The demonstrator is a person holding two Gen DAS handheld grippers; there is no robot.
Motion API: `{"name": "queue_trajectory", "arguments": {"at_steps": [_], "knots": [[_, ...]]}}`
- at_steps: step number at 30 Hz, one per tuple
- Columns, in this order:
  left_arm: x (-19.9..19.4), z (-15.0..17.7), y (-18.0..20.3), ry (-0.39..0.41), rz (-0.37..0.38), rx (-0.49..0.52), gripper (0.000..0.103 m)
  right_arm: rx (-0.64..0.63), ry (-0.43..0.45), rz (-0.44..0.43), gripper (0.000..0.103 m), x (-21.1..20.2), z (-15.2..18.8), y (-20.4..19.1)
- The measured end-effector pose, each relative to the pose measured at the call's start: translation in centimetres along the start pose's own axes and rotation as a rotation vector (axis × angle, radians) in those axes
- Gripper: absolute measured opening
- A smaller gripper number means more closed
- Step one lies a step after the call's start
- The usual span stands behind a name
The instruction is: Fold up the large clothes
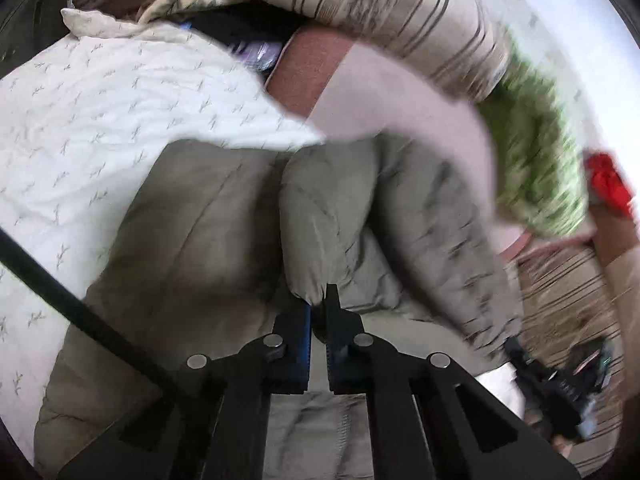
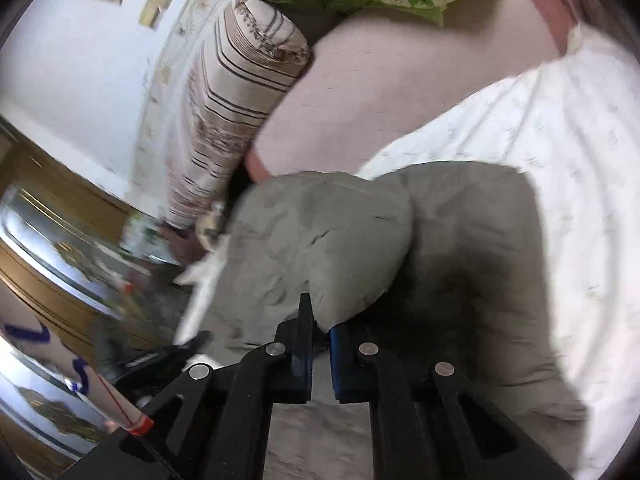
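Note:
A large padded grey-olive garment (image 1: 208, 240) lies on a white patterned bedspread (image 1: 100, 120). My left gripper (image 1: 319, 312) is shut on a puffy fold of the garment and lifts it off the bed. In the right wrist view my right gripper (image 2: 320, 328) is shut on another bunched fold of the same garment (image 2: 328, 232), raised over its flat part (image 2: 480, 280). The right gripper also shows at the lower right of the left wrist view (image 1: 552, 384), blurred.
A striped bolster pillow (image 1: 400, 4) and a green patterned cloth (image 1: 536, 168) lie at the far side of the bed, with a red item (image 1: 608, 184) beyond. In the right wrist view the pillow (image 2: 240, 92) borders a white wall (image 2: 80, 64) and wooden furniture (image 2: 48, 216) at left.

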State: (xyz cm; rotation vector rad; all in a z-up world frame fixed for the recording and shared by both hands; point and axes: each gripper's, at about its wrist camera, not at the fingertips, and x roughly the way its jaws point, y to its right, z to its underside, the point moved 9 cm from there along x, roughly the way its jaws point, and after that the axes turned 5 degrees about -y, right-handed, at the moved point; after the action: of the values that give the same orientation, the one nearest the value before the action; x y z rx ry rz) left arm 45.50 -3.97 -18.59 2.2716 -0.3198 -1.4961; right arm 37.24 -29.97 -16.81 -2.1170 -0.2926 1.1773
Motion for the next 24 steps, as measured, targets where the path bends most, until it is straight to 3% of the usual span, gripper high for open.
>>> {"name": "queue_trajectory", "arguments": {"at_steps": [1,3,5,8,11,13,15,16,17,19,20,24], "knots": [[1.9,1.1,-0.7,-0.061,-0.023,-0.012,0.005,0.029,-0.037,0.042,0.008,1.2,0.7,1.4],[3.2,2.1,-1.4,-0.094,-0.032,-0.038,0.006,0.083,-0.098,0.074,0.008,3.2,1.7,3.2],[1.8,2.3,-0.9,-0.071,0.003,-0.062,0.005,0.118,-0.087,0.058,0.008,2.5,1.6,3.3],[0.0,1.9,-0.1,-0.032,0.066,-0.053,0.010,0.069,-0.033,0.041,0.009,1.0,0.6,2.9],[2.3,2.3,-1.0,-0.097,-0.008,-0.025,0.018,0.165,-0.070,-0.005,0.014,1.7,1.2,4.3],[2.4,2.4,-1.6,-0.112,0.008,-0.065,0.023,0.167,-0.062,-0.019,0.016,1.2,1.2,3.5],[0.7,1.9,-1.9,-0.072,-0.002,-0.101,0.043,0.093,-0.003,0.017,0.039,-0.4,0.2,2.2],[-0.9,1.2,-2.0,-0.009,-0.023,-0.109,0.047,0.079,0.028,0.019,0.064,-0.9,-0.1,1.6],[-2.1,0.7,-1.9,0.047,-0.033,-0.099,0.049,0.066,0.069,-0.010,0.079,-1.8,-0.6,0.9],[-4.8,-0.9,-1.2,0.177,-0.065,-0.034,0.059,0.061,0.125,-0.039,0.080,-3.2,-1.3,0.6],[-5.2,-1.3,-1.1,0.201,-0.092,-0.007,0.069,0.064,0.141,-0.036,0.080,-3.2,-1.4,0.8],[-1.1,-2.1,-1.6,0.122,-0.179,0.096,0.069,0.051,0.090,0.040,0.079,0.1,-1.4,1.9]]}}
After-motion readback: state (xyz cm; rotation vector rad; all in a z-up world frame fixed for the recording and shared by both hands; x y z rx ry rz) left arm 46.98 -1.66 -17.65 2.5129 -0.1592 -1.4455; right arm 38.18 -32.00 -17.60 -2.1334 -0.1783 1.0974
